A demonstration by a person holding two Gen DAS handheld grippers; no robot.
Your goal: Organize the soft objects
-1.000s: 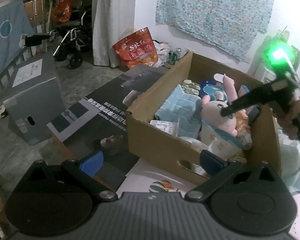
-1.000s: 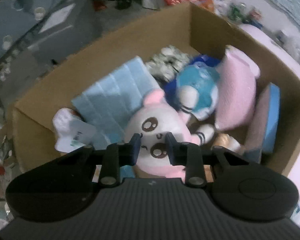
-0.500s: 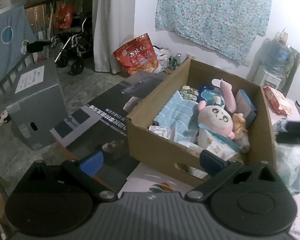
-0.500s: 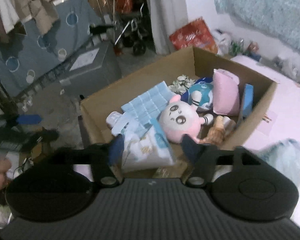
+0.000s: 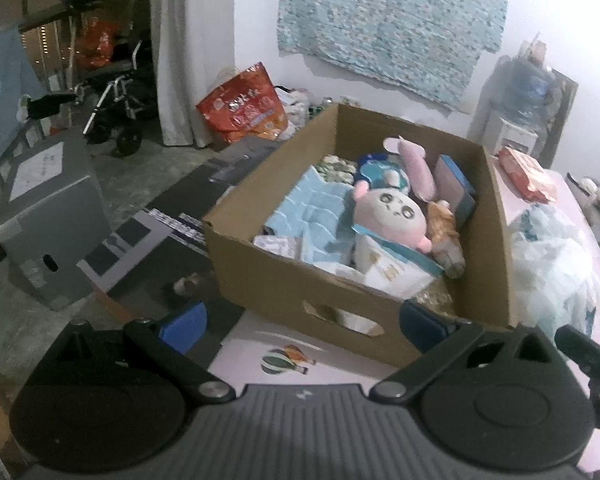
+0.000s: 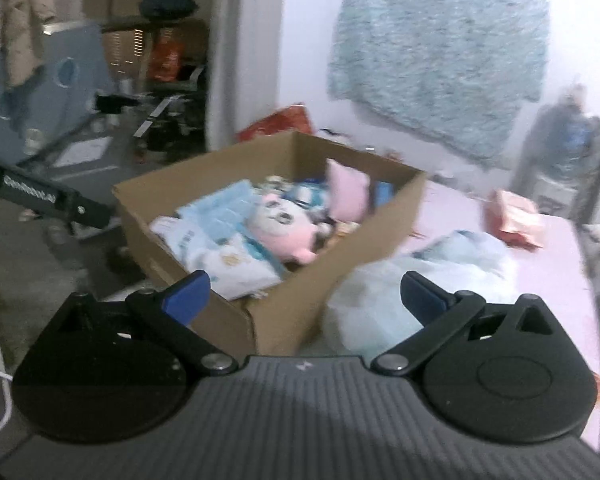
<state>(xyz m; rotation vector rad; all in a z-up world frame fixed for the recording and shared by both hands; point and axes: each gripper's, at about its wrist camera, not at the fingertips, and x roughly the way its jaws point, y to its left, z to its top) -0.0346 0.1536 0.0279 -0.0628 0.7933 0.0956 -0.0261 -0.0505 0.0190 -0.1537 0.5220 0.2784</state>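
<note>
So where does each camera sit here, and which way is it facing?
Left wrist: on the left gripper, looking down over the near wall of the cardboard box at the pink plush; its open fingers show.
Right wrist: on the right gripper, facing the box corner and a pale plastic bag; jaws just opened, nothing between them.
Shared: box, plush, blue wall cloth.

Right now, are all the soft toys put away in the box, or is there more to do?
Mostly done: the pink plush toy, a pink cushion and a light blue quilted cloth lie inside the cardboard box. Nothing is in hand: the right gripper has just been opening and holds nothing; the left gripper is open too. Left: a pale blue bundle beside the box.
</note>
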